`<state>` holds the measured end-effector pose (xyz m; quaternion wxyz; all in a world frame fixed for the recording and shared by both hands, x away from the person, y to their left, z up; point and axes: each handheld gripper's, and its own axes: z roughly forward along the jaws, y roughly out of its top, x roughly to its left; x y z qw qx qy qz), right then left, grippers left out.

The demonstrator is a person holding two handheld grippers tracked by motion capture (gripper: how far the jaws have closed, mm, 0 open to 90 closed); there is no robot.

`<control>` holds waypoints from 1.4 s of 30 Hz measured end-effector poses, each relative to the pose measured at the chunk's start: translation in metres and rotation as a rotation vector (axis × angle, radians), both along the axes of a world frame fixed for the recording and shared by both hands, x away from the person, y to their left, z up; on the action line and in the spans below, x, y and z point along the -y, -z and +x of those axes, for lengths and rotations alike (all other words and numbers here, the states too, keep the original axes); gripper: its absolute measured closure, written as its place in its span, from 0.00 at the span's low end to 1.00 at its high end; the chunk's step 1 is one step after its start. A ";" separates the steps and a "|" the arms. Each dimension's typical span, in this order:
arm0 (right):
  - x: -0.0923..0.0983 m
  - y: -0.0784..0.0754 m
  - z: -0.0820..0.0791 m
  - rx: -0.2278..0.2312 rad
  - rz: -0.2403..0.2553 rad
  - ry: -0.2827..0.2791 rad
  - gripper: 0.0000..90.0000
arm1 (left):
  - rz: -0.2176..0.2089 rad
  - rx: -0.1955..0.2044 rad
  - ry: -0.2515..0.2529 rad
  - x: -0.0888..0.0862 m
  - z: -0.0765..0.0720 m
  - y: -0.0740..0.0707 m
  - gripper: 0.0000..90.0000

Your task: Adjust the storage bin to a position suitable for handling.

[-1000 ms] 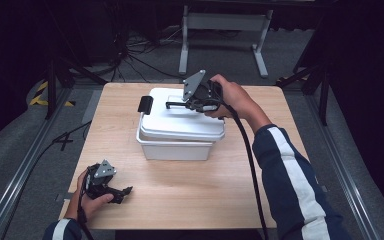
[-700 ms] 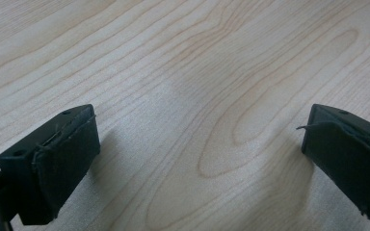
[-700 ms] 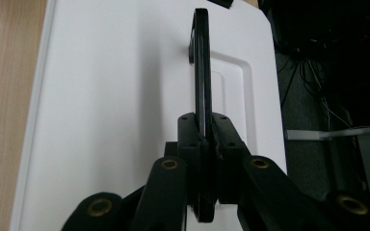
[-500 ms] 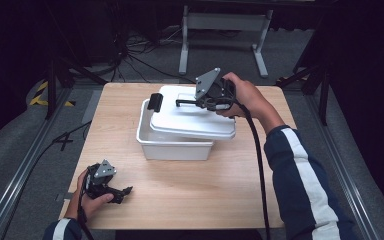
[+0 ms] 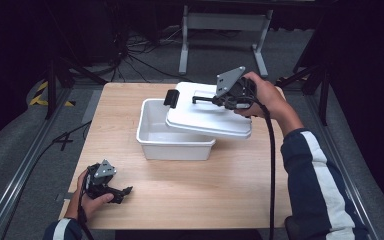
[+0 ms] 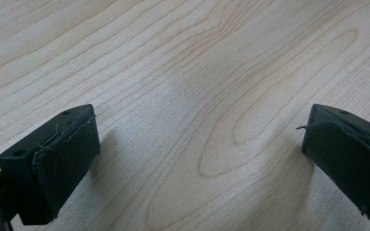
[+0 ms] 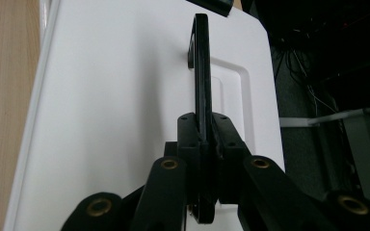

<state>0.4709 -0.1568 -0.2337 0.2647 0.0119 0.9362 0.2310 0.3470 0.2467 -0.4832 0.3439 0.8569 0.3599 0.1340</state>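
A white plastic bin (image 5: pixel 155 134) stands mid-table with its left part uncovered. Its white lid (image 5: pixel 205 119) is lifted and shifted right, tilted over the bin's right side. My right gripper (image 5: pixel 219 100) is shut on the lid's black handle (image 5: pixel 204 98); in the right gripper view the handle (image 7: pixel 201 72) runs straight up from between the closed jaws of the gripper (image 7: pixel 202 137) across the lid (image 7: pixel 115 110). A black latch (image 5: pixel 170 97) shows at the lid's left end. My left gripper (image 5: pixel 121 192) rests open on the table's front left; the wood grain (image 6: pixel 197 120) lies between its pads (image 6: pixel 67 159).
The wooden table (image 5: pixel 190 195) has bare surface in front of the bin and to its left. Metal stand legs (image 5: pixel 220 35) and cables lie on the floor behind the table. A rail (image 5: pixel 25 170) runs along the left side.
My right gripper has raised the lid off the bin and carried it to the right, uncovering the bin's left part. The left gripper has stayed put.
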 end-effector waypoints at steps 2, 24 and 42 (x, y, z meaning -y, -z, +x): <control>0.010 -0.001 -0.001 0.006 0.002 0.012 0.94 | 0.000 0.000 0.000 0.000 0.000 0.000 0.00; 0.082 -0.009 -0.015 0.021 0.041 0.090 0.94 | -0.004 0.005 -0.004 0.000 0.000 0.001 0.00; 0.134 -0.004 -0.023 0.016 0.090 0.168 0.94 | 0.000 0.004 -0.002 0.000 0.000 0.000 0.00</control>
